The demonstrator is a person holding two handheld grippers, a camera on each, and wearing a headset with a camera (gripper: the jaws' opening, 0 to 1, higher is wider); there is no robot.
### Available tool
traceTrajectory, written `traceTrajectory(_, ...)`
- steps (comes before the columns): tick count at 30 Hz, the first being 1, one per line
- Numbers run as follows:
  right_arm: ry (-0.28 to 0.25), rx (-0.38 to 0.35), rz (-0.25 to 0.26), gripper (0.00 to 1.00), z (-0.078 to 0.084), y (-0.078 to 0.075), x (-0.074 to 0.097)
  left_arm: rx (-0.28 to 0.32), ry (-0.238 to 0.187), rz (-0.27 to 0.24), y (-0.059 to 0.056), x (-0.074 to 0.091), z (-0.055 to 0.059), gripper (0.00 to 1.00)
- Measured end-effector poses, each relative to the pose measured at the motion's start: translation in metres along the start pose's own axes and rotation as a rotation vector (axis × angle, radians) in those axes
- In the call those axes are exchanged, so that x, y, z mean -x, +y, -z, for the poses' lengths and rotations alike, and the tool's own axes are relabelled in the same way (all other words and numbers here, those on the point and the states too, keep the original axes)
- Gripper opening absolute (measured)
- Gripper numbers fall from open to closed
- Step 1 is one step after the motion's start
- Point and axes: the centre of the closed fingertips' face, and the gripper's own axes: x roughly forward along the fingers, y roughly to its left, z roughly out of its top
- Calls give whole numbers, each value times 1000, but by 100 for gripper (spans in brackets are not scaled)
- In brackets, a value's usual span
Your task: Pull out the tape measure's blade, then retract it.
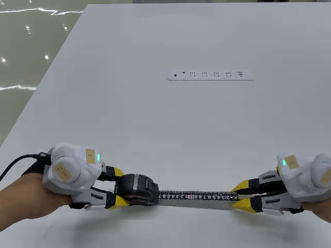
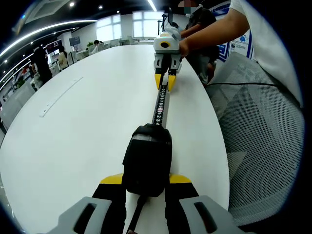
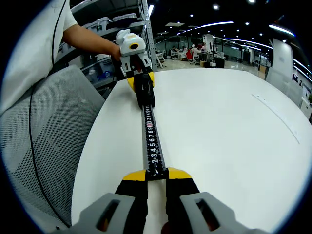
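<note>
Blade point(image 3: 152, 141) bears white numerals 2 to 9.

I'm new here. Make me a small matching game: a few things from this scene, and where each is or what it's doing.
1 tape measure case
2 blade
3 power strip
4 right gripper

A alone farther up the table
B stretched out between both grippers
C shut on the blade's end
D held by the left gripper

Pairs: 1-D, 2-B, 3-A, 4-C
</note>
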Motion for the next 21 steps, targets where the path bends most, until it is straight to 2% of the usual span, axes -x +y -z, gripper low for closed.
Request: traceTrajectory(21, 24, -39, 55, 10, 24, -6, 30, 3, 3, 3, 1, -1, -2, 27)
